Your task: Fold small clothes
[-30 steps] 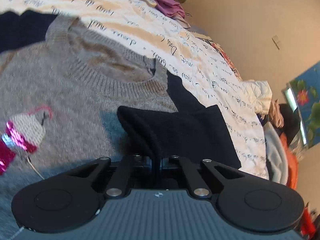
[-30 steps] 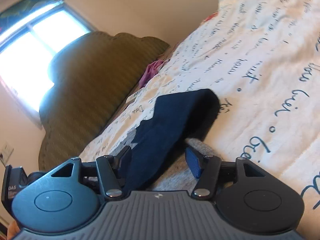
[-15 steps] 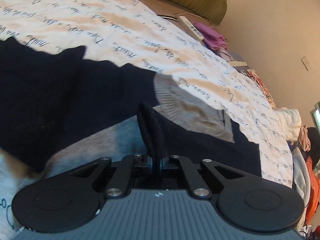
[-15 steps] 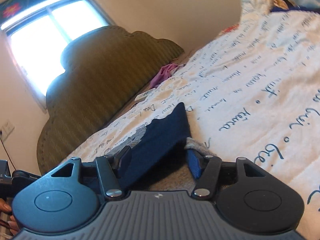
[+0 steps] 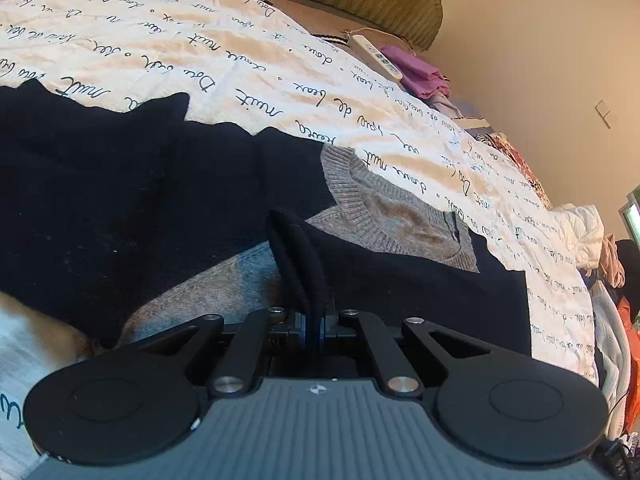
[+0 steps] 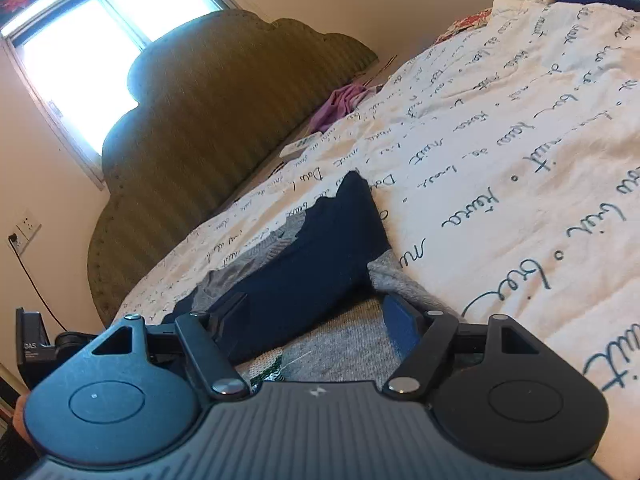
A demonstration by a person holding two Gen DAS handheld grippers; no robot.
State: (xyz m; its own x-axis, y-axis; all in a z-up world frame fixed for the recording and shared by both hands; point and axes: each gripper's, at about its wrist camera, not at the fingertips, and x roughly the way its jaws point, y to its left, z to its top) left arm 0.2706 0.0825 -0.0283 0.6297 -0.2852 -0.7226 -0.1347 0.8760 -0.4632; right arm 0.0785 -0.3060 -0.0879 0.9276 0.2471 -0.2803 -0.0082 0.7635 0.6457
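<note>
Currently, item by item, as I read it from my station.

Sweater [image 5: 400, 220]: grey knit with navy sleeves, lying flat on the bedspread [image 5: 240, 52], collar toward the headboard [image 6: 224, 112]. Both sleeves are folded in across the chest; a wedge of grey body shows between them in the left wrist view.

Left gripper [image 5: 314, 320]: narrow, clamped on a pinched ridge of the left sleeve [image 5: 420, 280]. The cloth stands up in a fold straight out of the jaws and runs away forward, so the sleeve lies dead ahead of this hand, its long axis crossing the chest toward the other sleeve.

Right gripper [image 6: 316, 320]: jaws opening. The right sleeve [image 6: 320, 264] lies between the fingers [image 6: 400, 326], but I see no pad pressing on it; it rests on the grey body. Its long axis runs from the jaws forward toward the headboard.

Relation that matters: the left hand is the only one with cloth in its grip, and the laid sleeve sits just in front of the right hand. I judge the next move to be the left hand setting its sleeve down over the chest while I draw the right hand clear. Risk: a finger catching the knit on the way out and dragging the fold askew.
</note>
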